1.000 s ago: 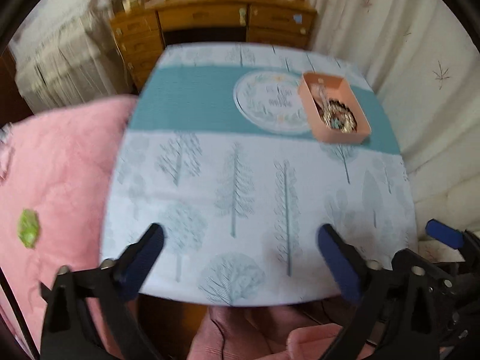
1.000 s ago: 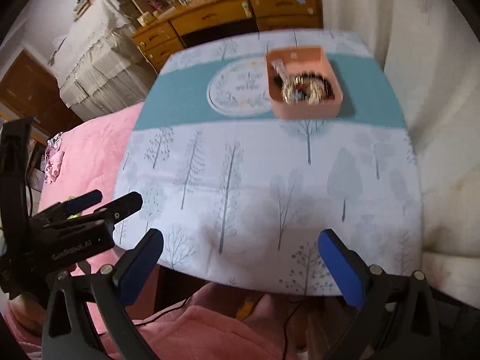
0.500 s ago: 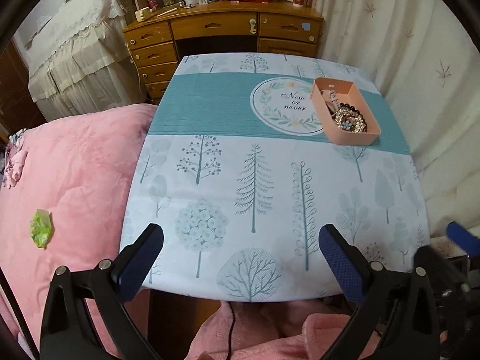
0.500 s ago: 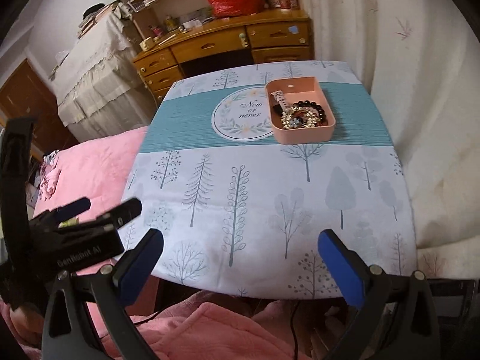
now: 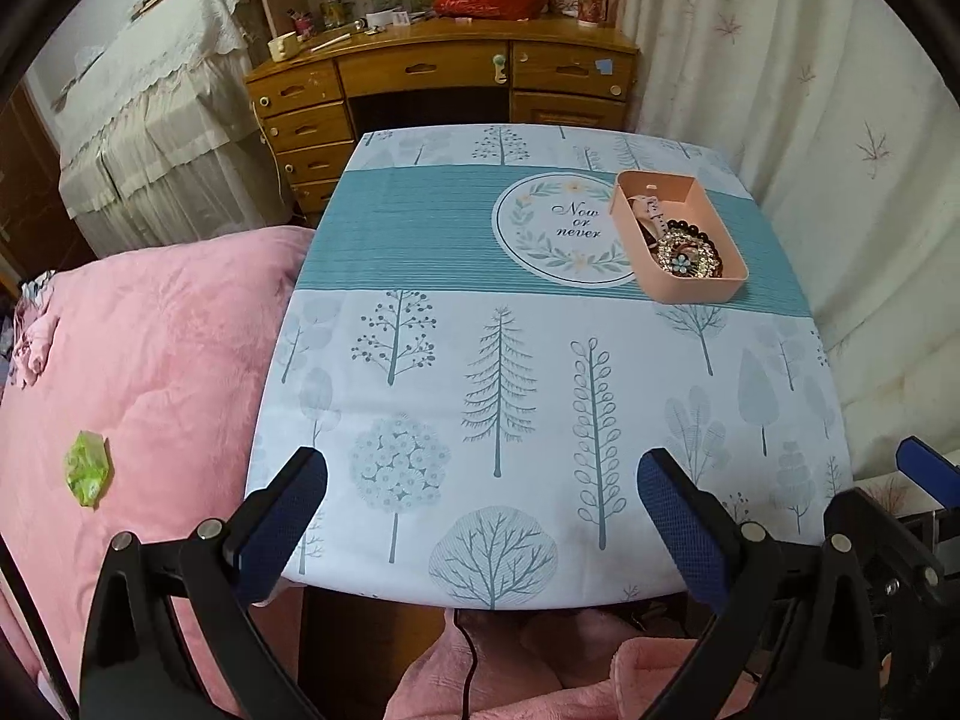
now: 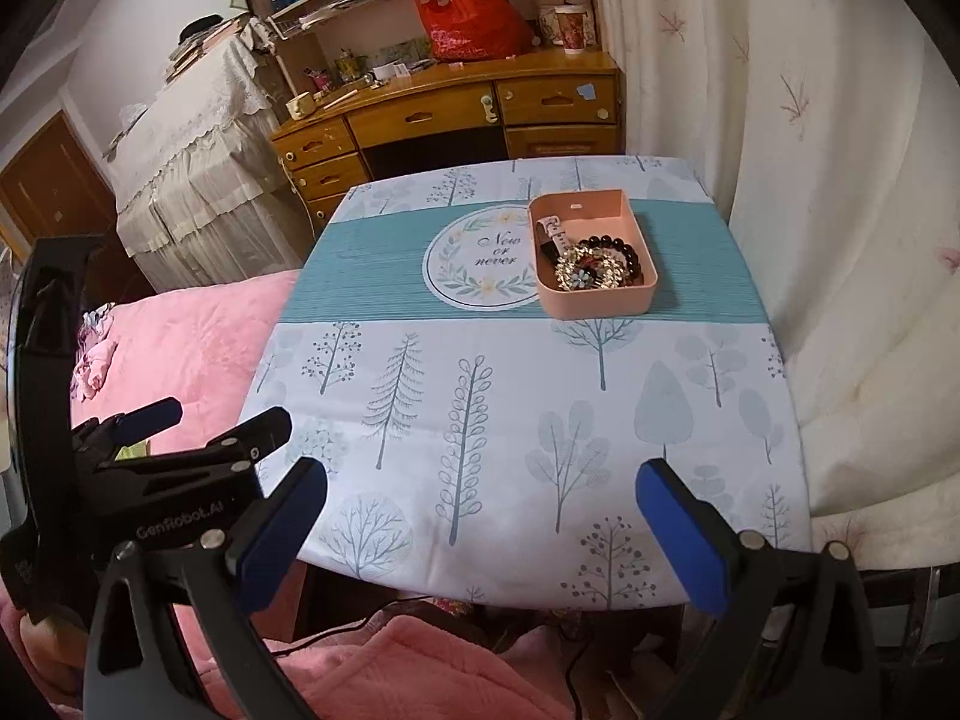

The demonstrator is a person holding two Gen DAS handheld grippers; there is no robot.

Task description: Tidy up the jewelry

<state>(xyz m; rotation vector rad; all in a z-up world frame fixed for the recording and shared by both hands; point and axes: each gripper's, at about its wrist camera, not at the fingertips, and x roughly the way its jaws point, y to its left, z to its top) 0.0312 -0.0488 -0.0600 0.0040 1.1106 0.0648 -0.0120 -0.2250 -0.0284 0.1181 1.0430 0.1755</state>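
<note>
Both tools are spread wide and hold nothing. The left tool [image 5: 482,504] hangs over the near edge of the surface [image 5: 540,396], its blue textured pads [image 5: 675,519] on black plastic arms. The right tool [image 6: 482,510] sits at the same near edge, and the left tool shows again at its lower left [image 6: 204,426], also parted.

The surface wears a smooth cloth printed with pale blue-grey trees, crossed by a teal striped band with a round "Now or never" wreath emblem [image 6: 483,262]. On that band at the far right stands the tray [image 6: 600,299], a pink, round-cornered plastic rectangle. Its long axis runs from near to far, slightly angled in the left view.

Inside lies the jewelry: a dark bead bracelet [image 6: 624,252], a gold filigree piece with a small blue flower [image 6: 585,276], and a white strap [image 6: 555,234] pointing toward the far wall. The pieces overlap, so their full shapes are hard to make out, and the tray's near wall hides their lower edges.

A plush pink blanket [image 5: 150,348] lies to the left of the surface.
</note>
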